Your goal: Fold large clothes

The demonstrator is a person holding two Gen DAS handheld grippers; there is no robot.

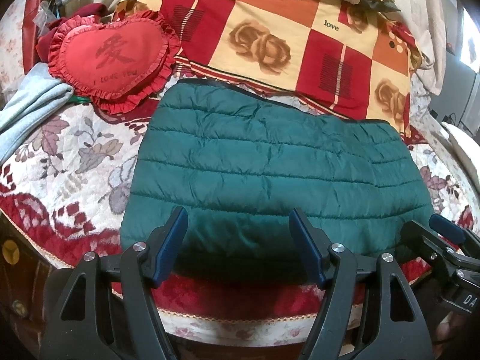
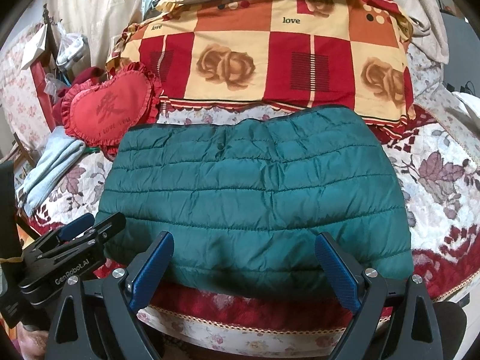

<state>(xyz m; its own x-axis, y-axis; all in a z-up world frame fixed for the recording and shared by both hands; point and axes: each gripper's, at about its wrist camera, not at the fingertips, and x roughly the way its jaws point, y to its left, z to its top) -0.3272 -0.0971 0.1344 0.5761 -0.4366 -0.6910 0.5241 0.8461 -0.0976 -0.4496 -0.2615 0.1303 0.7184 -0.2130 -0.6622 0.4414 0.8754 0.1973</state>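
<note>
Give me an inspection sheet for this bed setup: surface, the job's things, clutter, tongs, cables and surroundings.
Surface: bed with a flowered red and cream bedspread.
Job's things: green quilted jacket, folded into a flat block near the front edge.
Clutter: red heart cushion at the far left; checked rose-print pillow behind the jacket; grey garment at the left edge.
Tongs: left tongs open and empty above the jacket's near edge; right tongs open and empty likewise.
Cables: possibly some at the far right, too small to tell.
Surroundings: more piled fabric and bedding at the far left and behind the pillow.
</note>
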